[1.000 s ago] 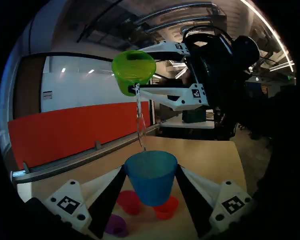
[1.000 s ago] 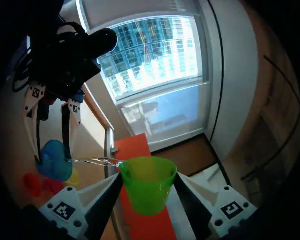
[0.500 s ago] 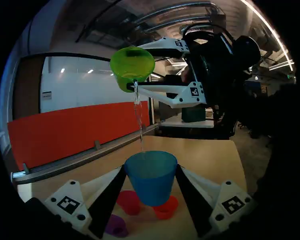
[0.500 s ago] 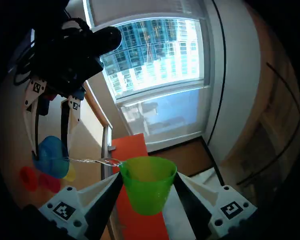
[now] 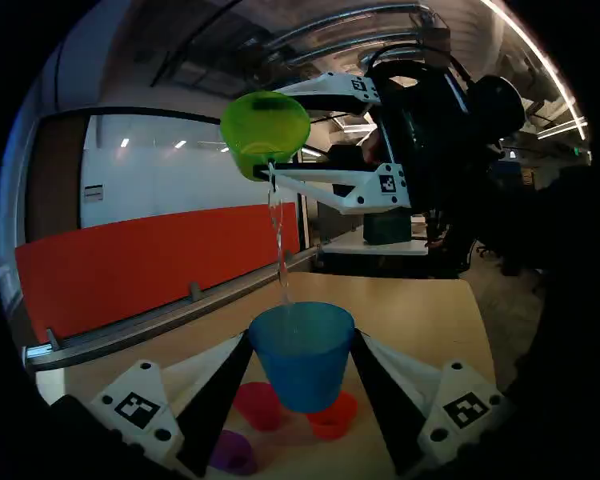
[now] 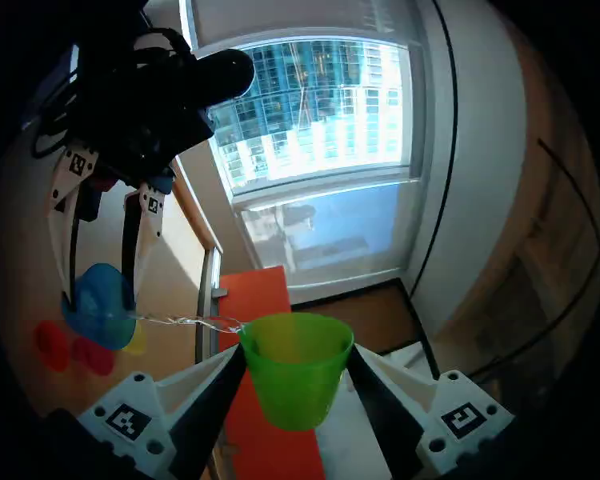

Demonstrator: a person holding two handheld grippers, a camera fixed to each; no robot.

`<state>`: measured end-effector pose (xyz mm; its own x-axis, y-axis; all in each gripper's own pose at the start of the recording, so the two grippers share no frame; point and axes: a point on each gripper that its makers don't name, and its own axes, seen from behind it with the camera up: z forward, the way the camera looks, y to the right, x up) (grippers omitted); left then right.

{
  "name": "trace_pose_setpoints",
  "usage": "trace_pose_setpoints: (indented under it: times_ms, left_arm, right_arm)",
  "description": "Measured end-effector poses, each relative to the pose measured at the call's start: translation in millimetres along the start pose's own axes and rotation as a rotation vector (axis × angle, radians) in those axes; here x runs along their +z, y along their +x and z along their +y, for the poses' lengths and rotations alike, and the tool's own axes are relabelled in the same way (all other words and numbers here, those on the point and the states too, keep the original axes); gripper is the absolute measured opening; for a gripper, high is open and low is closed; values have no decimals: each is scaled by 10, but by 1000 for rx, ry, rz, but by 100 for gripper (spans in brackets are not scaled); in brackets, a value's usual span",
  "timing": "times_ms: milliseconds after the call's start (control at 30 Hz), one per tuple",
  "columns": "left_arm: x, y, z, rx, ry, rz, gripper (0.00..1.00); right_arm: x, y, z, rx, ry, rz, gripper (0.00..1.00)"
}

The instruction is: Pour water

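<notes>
The left gripper (image 5: 302, 352) fingers press on both sides of the upright blue cup (image 5: 302, 372), held above the tabletop (image 5: 416, 308). The right gripper (image 6: 297, 356) fingers clamp the green cup (image 6: 297, 384), tilted higher up. A water stream (image 5: 278, 240) falls from the green cup's rim into the blue cup.
</notes>
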<state>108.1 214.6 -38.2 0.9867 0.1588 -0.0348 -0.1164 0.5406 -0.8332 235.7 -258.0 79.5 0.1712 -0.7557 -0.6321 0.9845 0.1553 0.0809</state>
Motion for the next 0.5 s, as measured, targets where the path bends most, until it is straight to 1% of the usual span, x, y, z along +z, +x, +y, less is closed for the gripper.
trace_pose_setpoints:
  times_ms: [500]
  left_arm:
    - [19,1,-21,-6,3,2,87]
  right_arm:
    - [18,52,39,-58,-3,3,90]
